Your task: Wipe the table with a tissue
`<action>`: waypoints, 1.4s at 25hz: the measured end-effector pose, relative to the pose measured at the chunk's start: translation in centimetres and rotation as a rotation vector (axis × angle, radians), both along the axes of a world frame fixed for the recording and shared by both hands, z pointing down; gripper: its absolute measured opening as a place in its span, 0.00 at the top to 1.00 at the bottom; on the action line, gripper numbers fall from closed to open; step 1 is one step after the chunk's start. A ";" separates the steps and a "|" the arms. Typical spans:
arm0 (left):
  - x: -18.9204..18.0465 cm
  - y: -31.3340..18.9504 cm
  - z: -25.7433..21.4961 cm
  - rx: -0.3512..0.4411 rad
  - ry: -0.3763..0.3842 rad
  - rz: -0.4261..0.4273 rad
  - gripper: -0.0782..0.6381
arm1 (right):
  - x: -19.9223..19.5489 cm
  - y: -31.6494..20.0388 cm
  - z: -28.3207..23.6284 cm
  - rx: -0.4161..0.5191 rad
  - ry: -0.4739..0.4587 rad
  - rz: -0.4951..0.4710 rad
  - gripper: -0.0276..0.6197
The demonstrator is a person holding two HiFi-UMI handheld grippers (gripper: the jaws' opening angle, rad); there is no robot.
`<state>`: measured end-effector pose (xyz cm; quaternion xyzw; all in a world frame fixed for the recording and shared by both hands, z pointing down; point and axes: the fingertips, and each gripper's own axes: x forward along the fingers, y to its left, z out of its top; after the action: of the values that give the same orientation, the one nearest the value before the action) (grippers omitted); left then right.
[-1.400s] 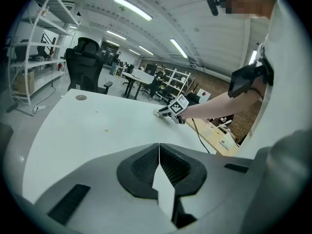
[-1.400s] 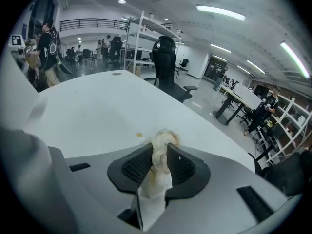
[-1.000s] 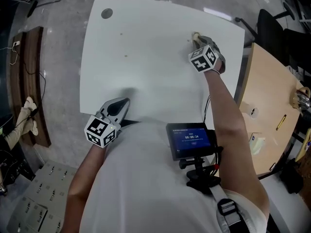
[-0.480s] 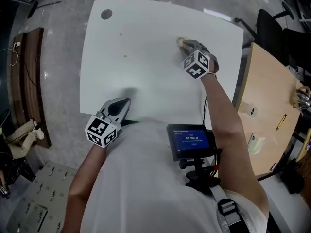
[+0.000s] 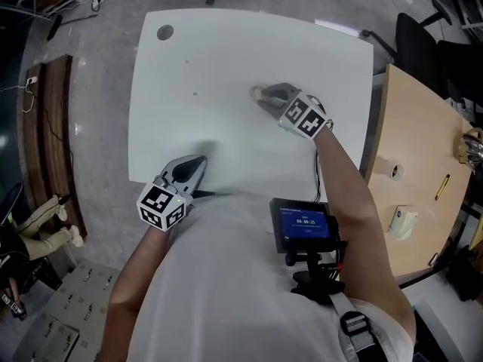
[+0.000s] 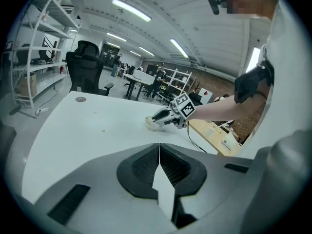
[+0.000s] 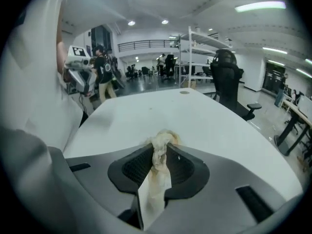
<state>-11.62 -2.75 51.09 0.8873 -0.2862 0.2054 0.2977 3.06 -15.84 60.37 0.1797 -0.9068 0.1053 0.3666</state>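
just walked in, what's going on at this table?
A person is wiping the white table with a crumpled, yellow-stained tissue. It is pinched in the right hand-held gripper and down on the tabletop near the middle. The left hand-held gripper is shut and empty, at the table's near edge. A few small specks sit on the surface left of the tissue.
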 end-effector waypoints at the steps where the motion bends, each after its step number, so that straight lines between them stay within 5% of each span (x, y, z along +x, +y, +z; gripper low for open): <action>1: 0.0 -0.1 0.0 0.003 -0.001 0.003 0.88 | 0.1 -0.1 -0.6 0.000 -0.026 0.031 0.82; 9: 1.1 -0.4 -0.3 0.023 -0.001 0.026 0.88 | 3.4 -0.6 -3.6 0.008 -0.160 0.232 0.82; 19: 1.5 -1.2 -0.9 0.042 0.010 0.035 0.88 | 6.2 1.0 -3.2 -0.029 -0.172 0.359 0.82; 35: -3.5 -3.2 0.2 0.023 0.071 0.062 0.88 | -0.9 0.2 -3.0 -0.080 -0.144 0.414 0.82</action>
<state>-15.10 -5.92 51.29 0.9058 -0.2504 0.1796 0.2908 2.20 -15.59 57.34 0.3393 -0.8694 0.2267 0.2785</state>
